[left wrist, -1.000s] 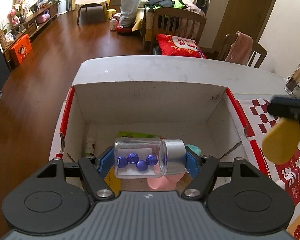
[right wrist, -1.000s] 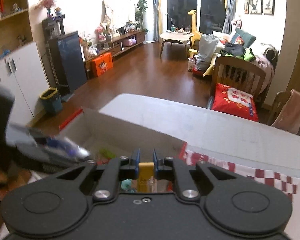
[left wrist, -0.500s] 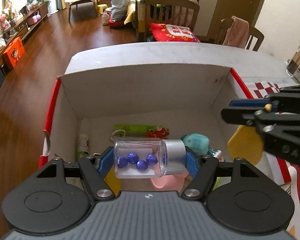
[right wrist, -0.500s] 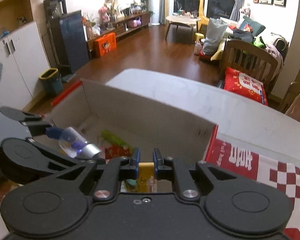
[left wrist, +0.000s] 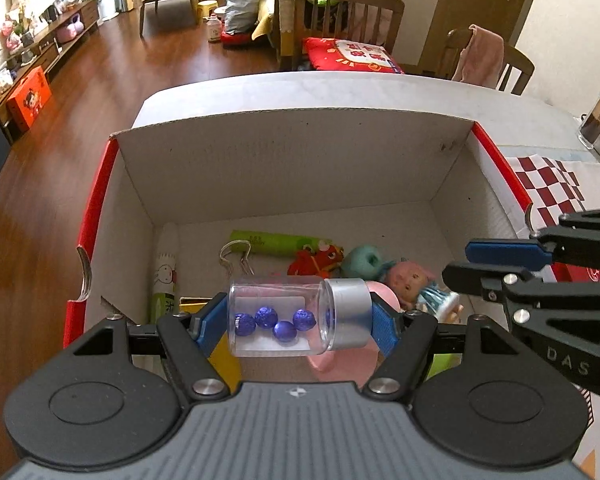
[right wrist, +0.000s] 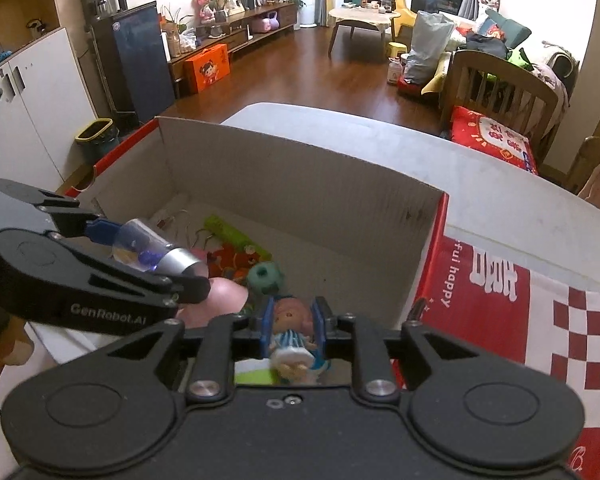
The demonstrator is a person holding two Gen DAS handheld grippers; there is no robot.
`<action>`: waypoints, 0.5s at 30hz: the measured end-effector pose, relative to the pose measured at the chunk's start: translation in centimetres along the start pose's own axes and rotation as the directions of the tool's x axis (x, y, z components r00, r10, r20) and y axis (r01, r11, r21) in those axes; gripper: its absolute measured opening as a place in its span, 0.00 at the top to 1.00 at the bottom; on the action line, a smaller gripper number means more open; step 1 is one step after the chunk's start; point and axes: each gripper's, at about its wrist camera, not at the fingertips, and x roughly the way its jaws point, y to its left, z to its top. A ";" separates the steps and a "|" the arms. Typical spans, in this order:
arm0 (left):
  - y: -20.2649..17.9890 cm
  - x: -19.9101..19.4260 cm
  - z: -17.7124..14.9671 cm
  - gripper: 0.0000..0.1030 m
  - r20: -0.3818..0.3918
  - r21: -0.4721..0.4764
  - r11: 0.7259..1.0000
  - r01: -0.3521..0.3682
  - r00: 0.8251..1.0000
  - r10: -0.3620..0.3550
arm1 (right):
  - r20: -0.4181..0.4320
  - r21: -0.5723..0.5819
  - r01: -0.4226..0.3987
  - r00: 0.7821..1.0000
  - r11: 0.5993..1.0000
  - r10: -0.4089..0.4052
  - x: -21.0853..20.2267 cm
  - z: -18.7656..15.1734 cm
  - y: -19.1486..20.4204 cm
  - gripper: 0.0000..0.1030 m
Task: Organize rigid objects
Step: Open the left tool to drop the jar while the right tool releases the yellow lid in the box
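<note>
Several toys already lie in the cardboard box (left wrist: 284, 168). Your left gripper (left wrist: 300, 316) clamps the glass jar (left wrist: 296, 316); your right gripper (right wrist: 294, 326) looks slightly parted, empty, above the doll (right wrist: 294, 328)

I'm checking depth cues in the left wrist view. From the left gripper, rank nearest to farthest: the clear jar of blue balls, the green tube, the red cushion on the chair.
1. Clear plastic jar with silver lid and blue foil balls: clamped between the left gripper fingers.
2. Green tube: lying on the cardboard box floor, toward its far wall.
3. Red cushion: on the wooden chair beyond the table.
</note>
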 end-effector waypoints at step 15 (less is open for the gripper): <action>0.9 -2.7 -1.4 0.28 0.051 -0.066 0.998 -0.006 0.999 0.009 | 0.037 0.017 -0.064 0.997 0.998 0.063 -3.6 -1.2 0.2 0.53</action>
